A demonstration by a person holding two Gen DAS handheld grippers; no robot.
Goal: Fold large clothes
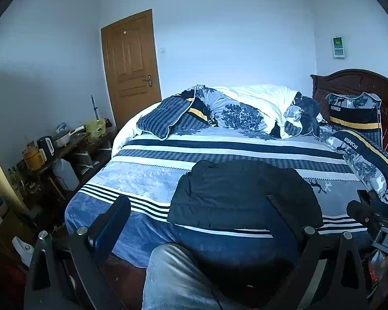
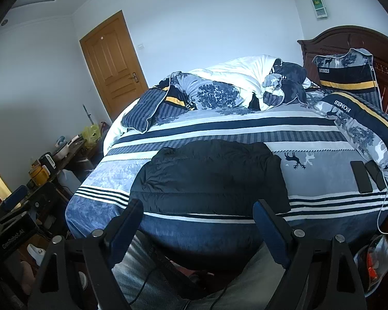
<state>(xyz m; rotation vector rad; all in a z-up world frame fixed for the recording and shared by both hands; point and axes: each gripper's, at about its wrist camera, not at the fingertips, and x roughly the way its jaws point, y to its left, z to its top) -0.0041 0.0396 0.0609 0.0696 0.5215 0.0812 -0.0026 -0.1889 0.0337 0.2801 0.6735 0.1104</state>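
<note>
A black padded jacket (image 1: 243, 196) lies folded into a flat rectangle on the near part of the bed (image 1: 142, 178); it also shows in the right wrist view (image 2: 212, 178). My left gripper (image 1: 198, 204) is open and empty, held back from the bed's near edge, with the jacket ahead of it. My right gripper (image 2: 198, 209) is open and empty too, just short of the jacket's near edge. The right gripper's body shows at the right edge of the left wrist view (image 1: 370, 211).
A crumpled duvet (image 2: 235, 82) and pillows (image 2: 359, 121) lie at the far side by the wooden headboard (image 2: 349, 44). Two phones (image 2: 362, 175) with a cable lie on the bed's right. A cluttered side table (image 1: 62, 144) stands at left. My legs in jeans (image 1: 173, 279) are below.
</note>
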